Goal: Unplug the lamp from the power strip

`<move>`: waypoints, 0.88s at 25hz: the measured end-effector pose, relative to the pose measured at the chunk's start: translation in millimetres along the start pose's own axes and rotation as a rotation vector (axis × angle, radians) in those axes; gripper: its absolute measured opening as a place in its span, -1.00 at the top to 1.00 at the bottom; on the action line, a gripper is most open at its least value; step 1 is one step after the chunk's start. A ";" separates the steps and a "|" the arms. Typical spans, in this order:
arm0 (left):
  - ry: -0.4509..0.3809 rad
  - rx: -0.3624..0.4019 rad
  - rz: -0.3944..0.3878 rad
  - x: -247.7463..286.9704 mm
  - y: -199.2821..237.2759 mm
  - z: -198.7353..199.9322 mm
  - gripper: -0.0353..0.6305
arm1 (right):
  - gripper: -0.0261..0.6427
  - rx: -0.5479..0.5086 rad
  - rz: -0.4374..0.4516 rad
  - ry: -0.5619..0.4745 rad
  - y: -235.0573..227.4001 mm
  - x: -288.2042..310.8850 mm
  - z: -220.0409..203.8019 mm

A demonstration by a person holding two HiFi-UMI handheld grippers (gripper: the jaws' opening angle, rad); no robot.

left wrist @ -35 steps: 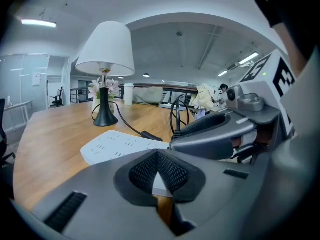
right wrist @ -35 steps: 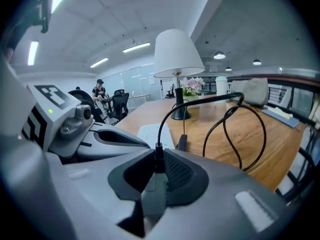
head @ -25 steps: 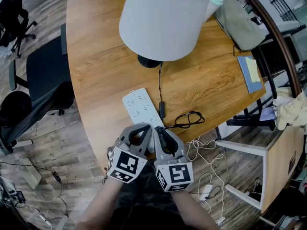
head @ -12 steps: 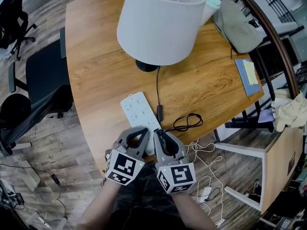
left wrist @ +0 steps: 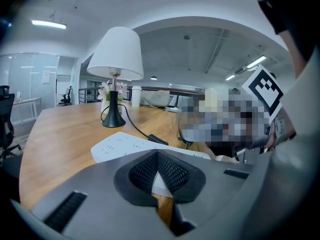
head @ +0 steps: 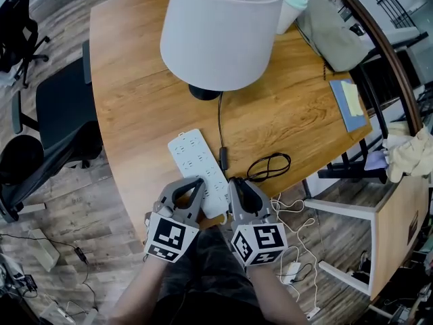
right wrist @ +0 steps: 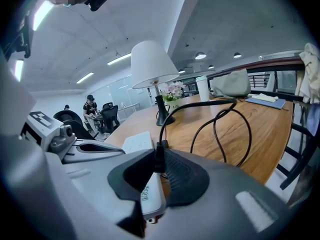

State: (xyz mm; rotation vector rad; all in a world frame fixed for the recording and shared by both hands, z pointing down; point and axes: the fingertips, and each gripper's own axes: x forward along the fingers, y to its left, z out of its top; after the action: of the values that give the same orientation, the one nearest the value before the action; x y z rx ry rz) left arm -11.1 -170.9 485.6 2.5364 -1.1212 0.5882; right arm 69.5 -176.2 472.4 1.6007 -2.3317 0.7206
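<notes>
Wooden desk (head: 135, 100) in an open office carries everything. The lamp (head: 220, 32) stands toward the far side, and the white power strip (head: 196, 164) lies between the lamp's base and the desk's near edge.

The left gripper (head: 194, 188) is at the strip's end farthest from the lamp, its fingers (left wrist: 145, 171) closed on that white end. The right gripper (head: 238, 187) is just beside it at the same end. Its fingers (right wrist: 182, 171) are clamped on the black plug (right wrist: 158, 160), and the cord (head: 219, 124) comes out from between them and leads back toward the lamp. The prongs are hidden, so I cannot tell whether the plug is already clear of its socket.

To do this step well, the left gripper should pin the strip flat while the right draws the plug straight off the socket face, in line with the prongs, without rocking or twisting. The hold belongs on the plug body, not on the cord. The cord lies in a slack loop on the near side of the lamp, so a short pull should not drag the base. A long sweep might.

The strip lies socket face up. Its long axis runs from the grippers toward the lamp, slanted so that its far end points a little to the left of the lamp's base in the head view. The cord leaves the plug on the side facing the lamp.
</notes>
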 end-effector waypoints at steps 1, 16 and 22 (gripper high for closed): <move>-0.003 0.000 0.005 -0.2 0.8 0.5 0.90 | 0.72 0.003 -0.005 0.003 -2.1 0.3 -0.1; -0.048 -0.036 0.024 -6.7 8.8 4.0 0.90 | 0.71 0.017 -0.062 0.114 -17.4 16.7 -8.3; -0.058 -0.044 0.027 -7.4 9.9 6.2 0.90 | 0.71 0.036 -0.079 0.110 -20.8 18.1 -6.2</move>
State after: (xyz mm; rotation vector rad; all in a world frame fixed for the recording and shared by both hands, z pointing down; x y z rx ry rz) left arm -21.6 -175.3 477.7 2.5194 -1.1772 0.4939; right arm 81.2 -193.6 491.3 1.6146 -2.1776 0.8153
